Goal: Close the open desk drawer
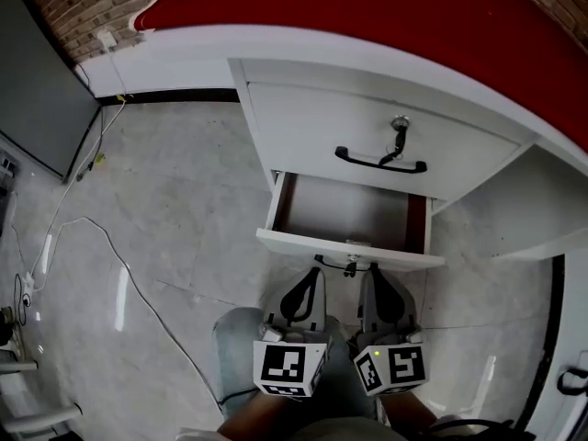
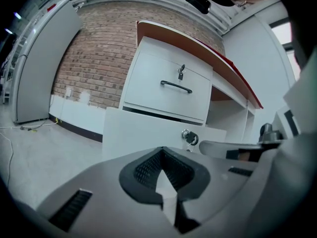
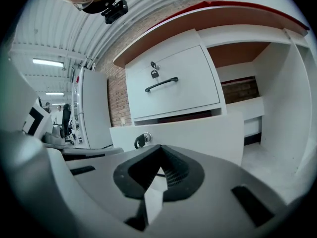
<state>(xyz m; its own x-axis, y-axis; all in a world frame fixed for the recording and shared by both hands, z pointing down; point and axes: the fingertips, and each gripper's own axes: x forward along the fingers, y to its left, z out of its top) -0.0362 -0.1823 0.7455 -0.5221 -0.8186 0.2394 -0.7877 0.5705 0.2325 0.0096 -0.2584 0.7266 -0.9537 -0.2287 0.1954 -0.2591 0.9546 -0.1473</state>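
The white desk (image 1: pixel 367 49) with a red top has its lower drawer (image 1: pixel 349 214) pulled out, its brown inside bare. A key lock (image 1: pixel 350 266) hangs on that drawer's white front (image 1: pixel 312 243). Side by side just below this front are my left gripper (image 1: pixel 312 272) and my right gripper (image 1: pixel 374 272), both shut and holding nothing. In the left gripper view the left gripper (image 2: pixel 162 152) points at the drawer front (image 2: pixel 143 133), the lock (image 2: pixel 189 137) to its right. The right gripper (image 3: pixel 158 150) faces the same front (image 3: pixel 208 133), the lock (image 3: pixel 143 140) to its left. Contact cannot be told.
Above the open drawer sits a shut drawer with a black handle (image 1: pixel 380 162) and a key (image 1: pixel 400 127). Cables (image 1: pixel 110 255) trail over the grey floor at left, near a dark cabinet (image 1: pixel 41 90). The desk's knee opening (image 1: pixel 542 209) lies to the right. A person's leg (image 1: pixel 239 338) is beneath the grippers.
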